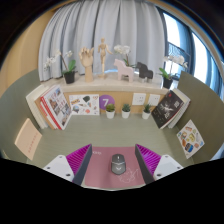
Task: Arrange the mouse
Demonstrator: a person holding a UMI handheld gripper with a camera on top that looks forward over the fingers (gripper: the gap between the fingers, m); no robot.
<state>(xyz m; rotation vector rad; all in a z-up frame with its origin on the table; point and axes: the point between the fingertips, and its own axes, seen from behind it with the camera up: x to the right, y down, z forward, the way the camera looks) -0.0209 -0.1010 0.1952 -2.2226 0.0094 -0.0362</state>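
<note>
The tool (111, 167) stands open, its pink pads (78, 160) spread wide; between them, with a gap on each side, lies a small grey object that I take to be the mouse (118, 164), resting on a pale mat (104, 172); to grip well, I judge, centre it and close evenly on its flanks; ahead the green surface (110, 133) runs bare; beyond stand small potted plants (110, 110), propped books (52, 105) and a wooden shelf (100, 85).

A small grey mouse (118, 165) sits between the gripper (113, 160) fingers, gaps either side.
</note>
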